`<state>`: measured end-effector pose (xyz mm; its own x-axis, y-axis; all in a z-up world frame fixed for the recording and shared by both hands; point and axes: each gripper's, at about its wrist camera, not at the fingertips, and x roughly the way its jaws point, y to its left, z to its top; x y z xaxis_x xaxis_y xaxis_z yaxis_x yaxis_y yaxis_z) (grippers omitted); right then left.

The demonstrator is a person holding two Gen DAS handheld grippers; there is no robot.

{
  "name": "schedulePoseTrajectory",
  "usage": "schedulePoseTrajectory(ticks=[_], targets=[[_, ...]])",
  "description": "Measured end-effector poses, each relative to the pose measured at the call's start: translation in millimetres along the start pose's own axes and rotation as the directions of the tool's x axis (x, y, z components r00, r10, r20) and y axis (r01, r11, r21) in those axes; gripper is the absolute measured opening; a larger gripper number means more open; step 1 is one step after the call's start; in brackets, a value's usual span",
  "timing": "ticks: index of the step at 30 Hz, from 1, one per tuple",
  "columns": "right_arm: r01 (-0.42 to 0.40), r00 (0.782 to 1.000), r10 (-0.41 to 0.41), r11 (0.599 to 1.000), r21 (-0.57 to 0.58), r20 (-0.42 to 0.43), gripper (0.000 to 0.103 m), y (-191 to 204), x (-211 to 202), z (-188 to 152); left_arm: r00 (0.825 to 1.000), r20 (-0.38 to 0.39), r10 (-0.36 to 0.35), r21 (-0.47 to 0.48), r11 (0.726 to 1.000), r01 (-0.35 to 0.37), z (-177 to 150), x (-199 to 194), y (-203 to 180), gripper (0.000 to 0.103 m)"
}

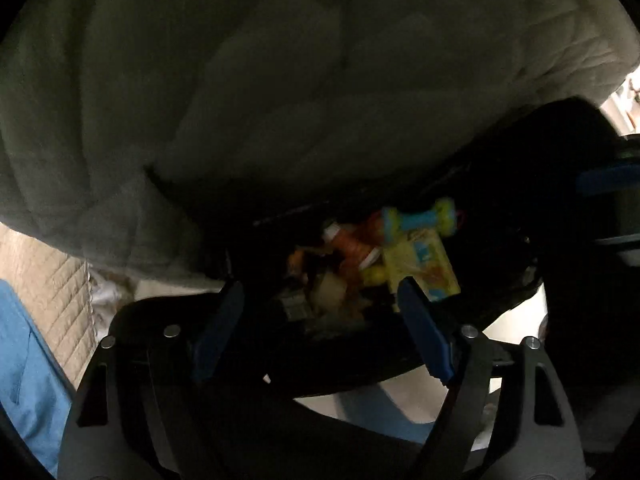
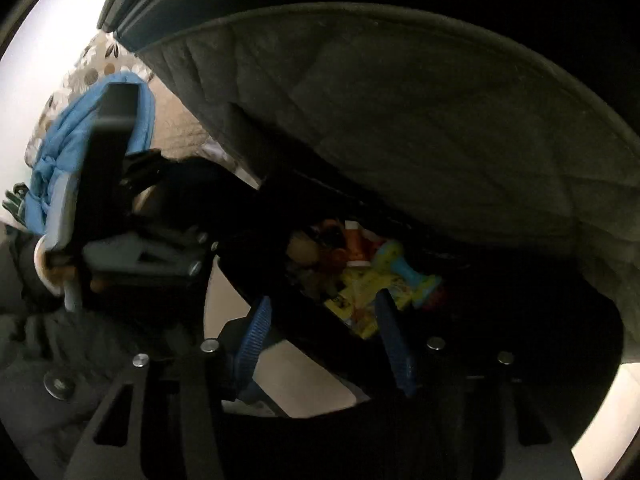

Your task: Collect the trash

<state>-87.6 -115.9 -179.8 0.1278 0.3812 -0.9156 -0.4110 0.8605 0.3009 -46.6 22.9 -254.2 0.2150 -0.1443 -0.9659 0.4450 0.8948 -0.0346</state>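
A black trash bag (image 1: 500,184) hangs open under the edge of a grey quilted blanket (image 1: 280,80). Inside lie a yellow printed packet (image 1: 424,268), an orange bottle with a white cap (image 1: 352,248) and a blue-and-green plastic toy (image 1: 416,220). My left gripper (image 1: 320,308) is open, its blue pads straddling the bag's near rim. My right gripper (image 2: 324,328) is open too, its blue pads either side of the bag's edge (image 2: 260,272). The same packet (image 2: 360,300), bottle (image 2: 356,248) and toy (image 2: 404,276) show in the right wrist view. The left gripper's body (image 2: 132,256) shows at that view's left.
The grey blanket (image 2: 400,120) overhangs the bag. A blue cloth (image 1: 24,360) and beige quilted bedding (image 1: 48,280) lie at the left. The blue cloth (image 2: 60,160) and a flowered fabric (image 2: 100,60) show in the right wrist view. A pale floor (image 2: 248,312) lies below.
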Motion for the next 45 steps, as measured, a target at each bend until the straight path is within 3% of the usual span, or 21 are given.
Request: schedulePoseTrajectory(ticks=[4,6,9,12,13,15,17,20,22,26,28,31,35,40,45], targets=[[-0.044,0.988,0.053,0.997,-0.064,0.148,0.055,15.1,-81.0,-2.1,0.997,0.050,-0.056,-0.008,0.998,0.056,-1.9,-34.0,7.1,0.078],[-0.054,0.955,0.080,0.994,-0.096,0.286,0.060,17.1,-143.2,2.8,0.989,0.110,-0.098,0.003,0.995,0.099,-4.9,-67.6,1.3,0.078],[-0.011,0.907,0.034,0.998,-0.057,0.419,0.069,-3.1,-207.3,39.9,0.955,0.247,-0.166,0.061,0.986,0.156,2.0,-134.4,-5.7,0.078],[0.043,0.869,-0.067,0.997,0.060,0.491,0.072,-60.1,-235.0,107.3,0.906,0.404,-0.130,0.103,0.990,0.097,25.6,-197.2,-11.6,0.089],[0.050,0.860,-0.103,0.992,0.120,0.499,0.073,-82.2,-233.7,130.3,0.876,0.470,-0.102,0.100,0.993,0.062,38.1,-219.2,-12.7,0.090],[0.032,0.854,-0.174,0.958,0.284,0.490,0.073,-146.9,-226.5,185.6,0.841,0.535,-0.074,0.079,0.996,0.038,55.1,-240.6,-11.9,0.090],[0.050,0.846,-0.230,0.933,0.357,0.481,0.073,-188.0,-222.8,223.1,0.803,0.590,-0.080,0.051,0.997,0.062,72.7,-257.8,-7.2,0.090],[0.156,0.863,-0.314,0.911,0.382,0.396,0.073,-244.5,-206.9,281.8,0.777,0.626,-0.069,-0.001,0.996,0.089,94.8,-263.3,3.0,0.090],[0.178,0.875,-0.322,0.908,0.379,0.362,0.073,-272.9,-201.7,308.7,0.782,0.619,-0.071,-0.012,0.995,0.100,105.1,-258.4,6.1,0.090],[0.113,0.917,-0.248,0.912,0.395,0.311,0.068,-317.6,-189.2,345.5,0.823,0.566,-0.056,-0.034,0.995,0.091,123.5,-238.9,10.7,0.090],[0.053,0.945,-0.175,0.917,0.395,0.278,0.051,-334.2,-183.3,353.4,0.840,0.539,-0.070,-0.048,0.992,0.114,126.8,-232.4,18.4,0.090],[-0.009,0.958,-0.093,0.935,0.355,0.270,0.032,-333.2,-175.8,359.8,0.847,0.520,-0.110,-0.058,0.985,0.164,133.2,-227.8,18.5,0.090],[-0.064,0.956,-0.046,0.931,0.359,0.291,0.019,-327.6,-185.0,354.5,0.848,0.514,-0.132,-0.046,0.982,0.181,143.9,-223.6,11.6,0.090],[-0.096,0.929,-0.015,0.955,0.281,0.370,0.008,-297.8,-215.6,316.7,0.833,0.532,-0.153,-0.008,0.983,0.186,177.0,-223.2,-0.2,0.090],[-0.080,0.900,-0.023,0.973,0.216,0.435,0.004,-262.6,-248.8,254.7,0.819,0.556,-0.146,0.022,0.987,0.161,258.7,-205.9,-13.7,0.090]])
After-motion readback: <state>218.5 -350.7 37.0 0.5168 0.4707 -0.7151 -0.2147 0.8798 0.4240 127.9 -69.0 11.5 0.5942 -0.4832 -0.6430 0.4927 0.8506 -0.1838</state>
